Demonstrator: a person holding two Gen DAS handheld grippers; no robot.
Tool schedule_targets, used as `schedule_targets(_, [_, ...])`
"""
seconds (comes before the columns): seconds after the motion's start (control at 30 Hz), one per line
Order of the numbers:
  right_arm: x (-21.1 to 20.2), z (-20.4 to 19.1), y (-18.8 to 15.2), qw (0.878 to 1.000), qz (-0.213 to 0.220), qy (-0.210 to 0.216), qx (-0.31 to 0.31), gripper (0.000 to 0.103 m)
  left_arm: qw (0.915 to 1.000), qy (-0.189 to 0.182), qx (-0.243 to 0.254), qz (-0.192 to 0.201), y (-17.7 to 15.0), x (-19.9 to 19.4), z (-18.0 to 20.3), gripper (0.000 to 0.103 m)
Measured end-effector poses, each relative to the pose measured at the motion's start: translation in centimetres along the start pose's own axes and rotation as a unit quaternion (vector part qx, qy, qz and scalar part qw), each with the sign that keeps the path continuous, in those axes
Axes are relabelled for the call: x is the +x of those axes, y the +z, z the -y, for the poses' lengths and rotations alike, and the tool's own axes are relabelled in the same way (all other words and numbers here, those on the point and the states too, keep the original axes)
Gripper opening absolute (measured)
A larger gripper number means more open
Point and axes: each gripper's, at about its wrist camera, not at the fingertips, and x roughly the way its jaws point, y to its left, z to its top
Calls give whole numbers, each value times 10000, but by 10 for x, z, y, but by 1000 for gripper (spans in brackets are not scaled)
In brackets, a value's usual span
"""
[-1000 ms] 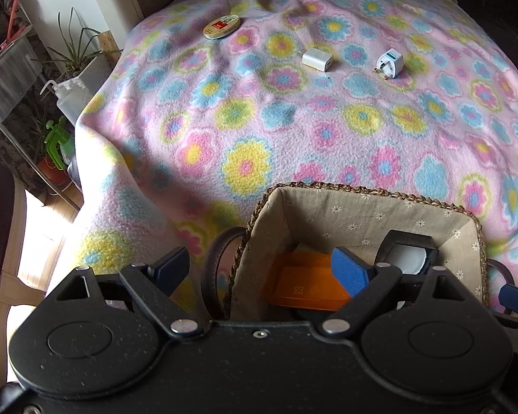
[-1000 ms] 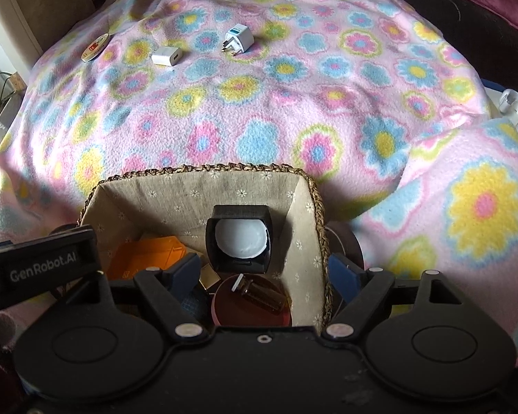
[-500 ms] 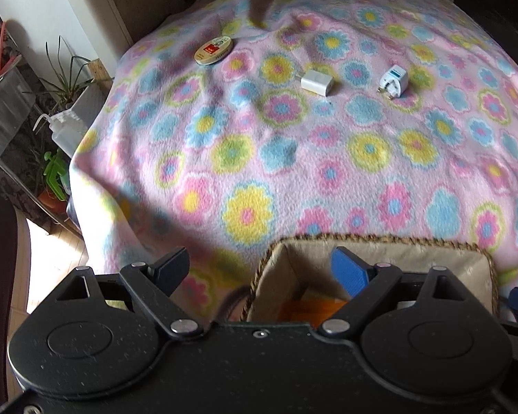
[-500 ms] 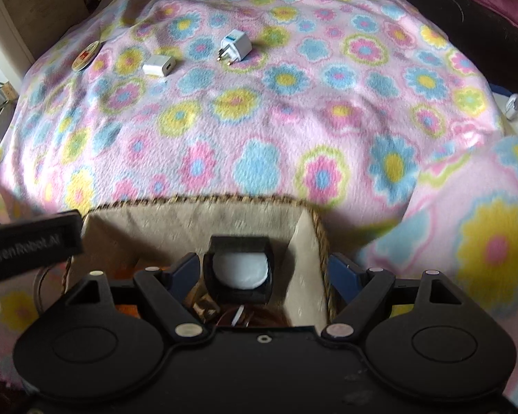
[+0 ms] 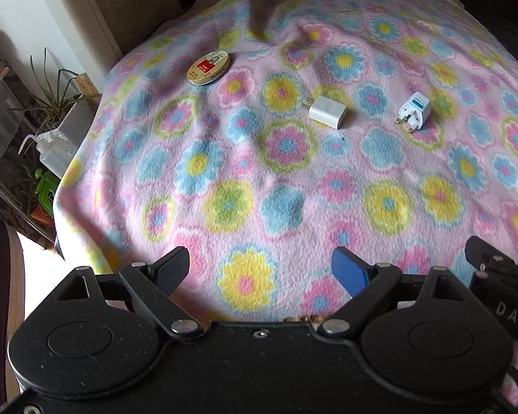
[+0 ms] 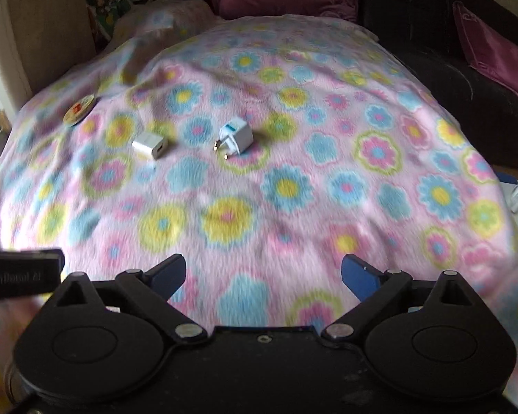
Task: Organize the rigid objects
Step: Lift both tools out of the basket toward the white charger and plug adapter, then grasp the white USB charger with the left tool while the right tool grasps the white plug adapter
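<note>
Three small objects lie far out on the flowered blanket: a round tin at the left, a white USB charger in the middle, and a white and blue plug adapter at the right. The right wrist view shows the tin, the charger and the adapter too. My left gripper is open and empty above the blanket's near part. My right gripper is open and empty too. Only a sliver of the basket rim shows.
The flowered blanket drops off at its left edge, where potted plants and a white bottle stand. A dark sofa with magenta cushions lies at the right. The right gripper's body shows at the left view's edge.
Both grippers have moved up and forward from over the basket. The basket with its contents has dropped out of both views. The objects on the blanket look closer.
</note>
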Motion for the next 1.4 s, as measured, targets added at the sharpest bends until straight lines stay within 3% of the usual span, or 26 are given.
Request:
schedule_targets(0.17, [35,-3,25,9996,-115,236,55,93,10000,-12,10,-48,19,18,2,87])
schedule_targets(0.47, [90,-18,77,9973,366,315,-548,80,9984,-301,452,178,70,56,11,87])
schedule_targets(0.8, [142,-16,101,9770,601,823,-1871,65,9863,-1073,1216,293,118,111,21,87])
schedule_targets(0.93, [160,-19,103,9696,531,1089,-2125,54,9775,-1565,1391,253,125,124,18,87])
schedule_targets(1.13, [173,-21,102,9674,483,1300,-2117,31,9711,-1928,1403,130,136,141,16,86])
schedule_targets(1.4, [174,-8,107,9766,192,1482,-1549,31,9578,-2254,1775,164,139,148,30,85])
